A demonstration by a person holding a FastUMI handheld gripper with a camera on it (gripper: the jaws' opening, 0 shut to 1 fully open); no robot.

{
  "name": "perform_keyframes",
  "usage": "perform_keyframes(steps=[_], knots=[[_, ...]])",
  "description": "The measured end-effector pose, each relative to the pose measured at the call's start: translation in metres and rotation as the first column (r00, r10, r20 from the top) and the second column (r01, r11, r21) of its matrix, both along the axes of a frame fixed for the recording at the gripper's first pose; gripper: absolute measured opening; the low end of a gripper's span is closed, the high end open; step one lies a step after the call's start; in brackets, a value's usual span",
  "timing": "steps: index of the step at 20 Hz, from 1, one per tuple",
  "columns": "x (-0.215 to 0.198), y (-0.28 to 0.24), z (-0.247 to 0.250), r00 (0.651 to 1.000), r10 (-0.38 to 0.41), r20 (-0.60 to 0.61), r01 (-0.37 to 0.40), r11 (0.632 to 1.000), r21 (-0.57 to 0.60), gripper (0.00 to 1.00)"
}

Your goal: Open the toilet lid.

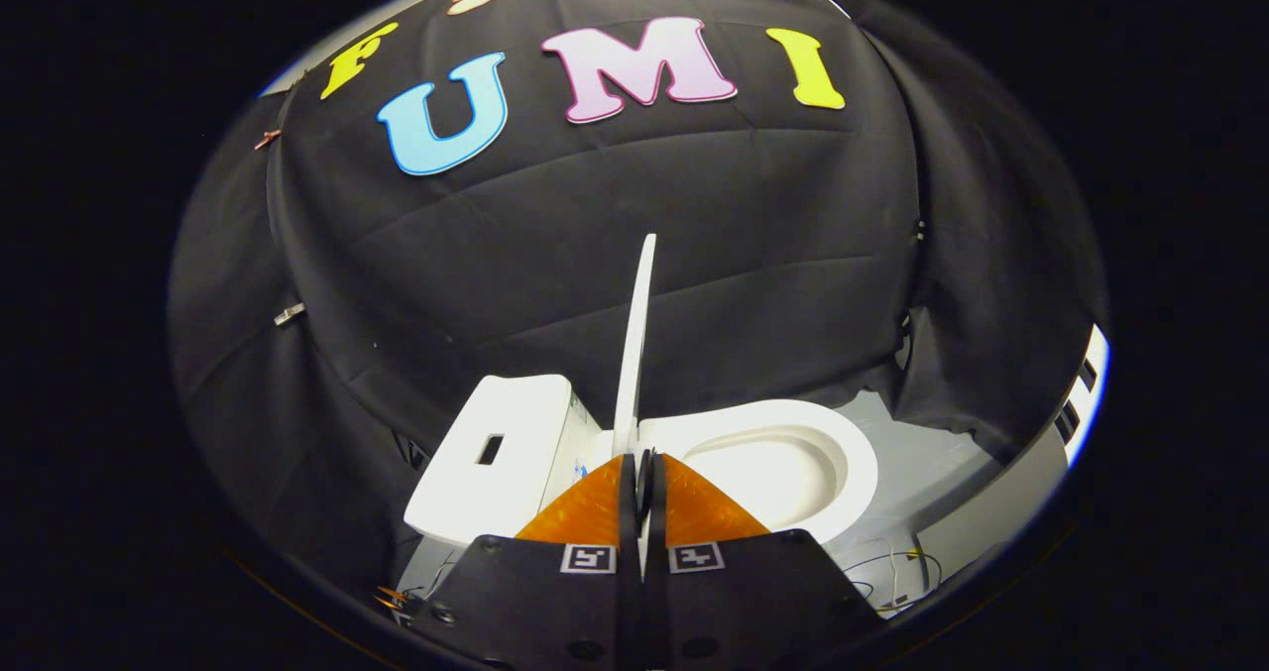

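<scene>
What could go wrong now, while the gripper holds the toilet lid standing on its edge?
1. The gripper pinches only the thin edge of the lid; it may slip out and slam down onto the seat.
2. The lid stands about upright, not yet resting against the tank; released here, it may fall either way.

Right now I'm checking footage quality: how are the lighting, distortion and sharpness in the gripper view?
Gripper view: strong fisheye bending, the booth's wall bulging like a dome; even, soft light with no harsh glare on the white toilet seat; the raised lid, seen edge-on, is crisp, as is the tank; the gripper, its fingers closed on the lid's edge, looks slightly soft up close.
</scene>
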State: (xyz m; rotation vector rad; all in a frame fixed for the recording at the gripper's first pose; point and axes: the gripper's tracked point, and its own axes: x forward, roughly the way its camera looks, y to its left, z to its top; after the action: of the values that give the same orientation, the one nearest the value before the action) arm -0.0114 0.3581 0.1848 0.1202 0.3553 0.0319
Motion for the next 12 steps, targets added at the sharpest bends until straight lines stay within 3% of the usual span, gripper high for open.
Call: perform_keyframes(steps=[5,12], knots=[[0.0,0.059,0.004,0.999,0.027,0.025,-0.024,0.994,-0.11,0.05],[-0.004,0.103,-0.005,0.998,-0.022,0.056,0.035,0.972,-0.232,0.05]])
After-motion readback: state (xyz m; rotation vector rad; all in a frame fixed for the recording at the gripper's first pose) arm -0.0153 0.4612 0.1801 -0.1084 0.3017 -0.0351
